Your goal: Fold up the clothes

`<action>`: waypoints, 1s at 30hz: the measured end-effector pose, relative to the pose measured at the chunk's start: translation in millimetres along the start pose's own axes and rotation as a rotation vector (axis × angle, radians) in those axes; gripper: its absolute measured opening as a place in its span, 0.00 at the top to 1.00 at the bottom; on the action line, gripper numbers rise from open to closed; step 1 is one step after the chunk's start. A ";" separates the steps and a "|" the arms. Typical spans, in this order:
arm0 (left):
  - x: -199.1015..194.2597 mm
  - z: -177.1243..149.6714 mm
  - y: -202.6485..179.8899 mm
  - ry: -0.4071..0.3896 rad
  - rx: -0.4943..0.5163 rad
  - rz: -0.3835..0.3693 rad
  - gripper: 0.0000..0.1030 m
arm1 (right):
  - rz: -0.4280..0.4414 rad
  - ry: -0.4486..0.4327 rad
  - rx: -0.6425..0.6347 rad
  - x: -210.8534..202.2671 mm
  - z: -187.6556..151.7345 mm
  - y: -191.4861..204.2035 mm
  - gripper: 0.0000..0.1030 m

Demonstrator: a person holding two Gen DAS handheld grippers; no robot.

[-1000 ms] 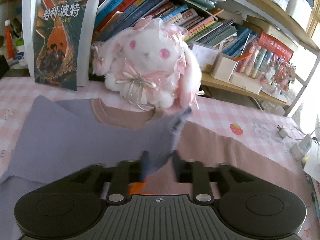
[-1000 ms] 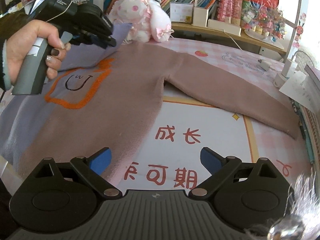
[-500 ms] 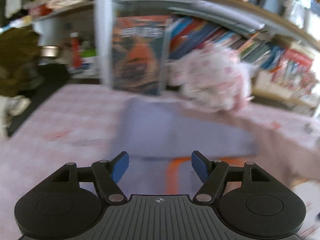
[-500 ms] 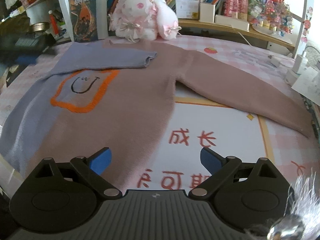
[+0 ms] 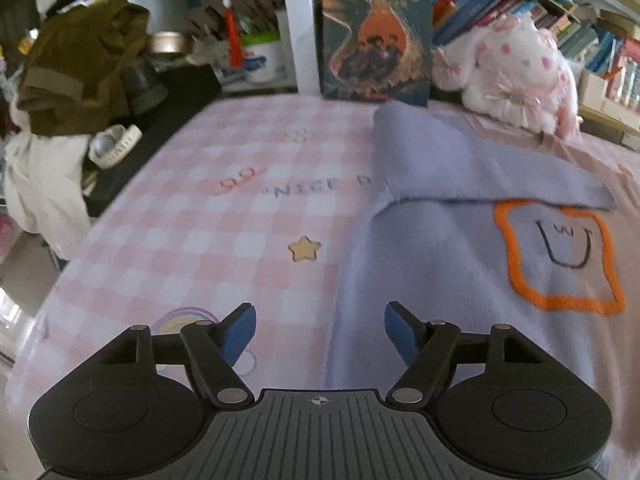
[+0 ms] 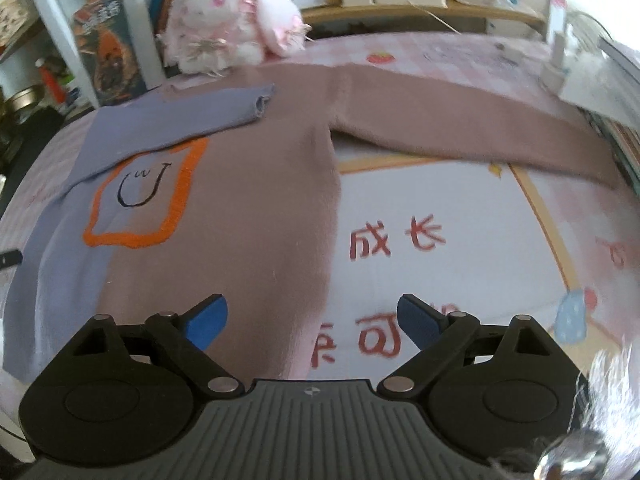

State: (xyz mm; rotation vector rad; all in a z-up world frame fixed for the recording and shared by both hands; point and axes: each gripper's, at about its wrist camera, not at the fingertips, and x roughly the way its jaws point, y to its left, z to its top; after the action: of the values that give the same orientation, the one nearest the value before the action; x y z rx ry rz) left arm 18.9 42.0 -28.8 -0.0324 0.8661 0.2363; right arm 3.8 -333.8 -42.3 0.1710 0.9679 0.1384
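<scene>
A lilac and dusty-pink sweater [image 6: 256,216] with an orange-outlined smiley patch [image 6: 140,200] lies flat on the table. Its lilac sleeve [image 6: 180,120] is folded across the chest; the pink sleeve [image 6: 460,120] stretches out to the right. In the left wrist view the sweater [image 5: 460,272] lies to the right, with the folded sleeve [image 5: 480,168] above the patch. My left gripper [image 5: 320,332] is open and empty over the sweater's left edge. My right gripper [image 6: 312,320] is open and empty above the sweater's lower right hem.
A pink plush bunny [image 6: 228,24] and an upright book [image 5: 376,28] stand behind the collar, in front of bookshelves. The pink checked tablecloth [image 5: 208,216] lies left of the sweater. An olive garment [image 5: 80,64] and clutter are beyond the table's left edge. A charger and papers [image 6: 560,72] sit far right.
My left gripper let go of the lilac sleeve, which now lies folded across the chest, and drew back to the sweater's left edge. The right gripper stayed open and shifted slightly.
</scene>
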 end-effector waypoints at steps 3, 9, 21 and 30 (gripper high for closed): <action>3.0 -6.0 4.9 0.017 -0.017 -0.047 0.29 | -0.010 0.002 0.010 -4.7 -7.2 6.2 0.13; 12.8 -15.4 14.5 0.064 -0.067 -0.129 0.29 | -0.048 0.022 0.032 -11.4 -22.1 16.4 0.30; 9.3 -19.0 36.3 0.037 -0.176 -0.226 0.96 | -0.091 0.005 0.072 -17.8 -34.1 33.2 0.86; 9.0 -14.6 56.5 0.008 -0.182 -0.210 0.95 | -0.091 -0.007 0.039 -12.8 -32.8 52.8 0.89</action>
State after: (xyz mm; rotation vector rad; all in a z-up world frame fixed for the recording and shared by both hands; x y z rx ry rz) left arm 1.3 96.9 -41.3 -0.2927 0.8406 0.1174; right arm -32.6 -281.9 -39.3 0.1626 0.9705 0.0359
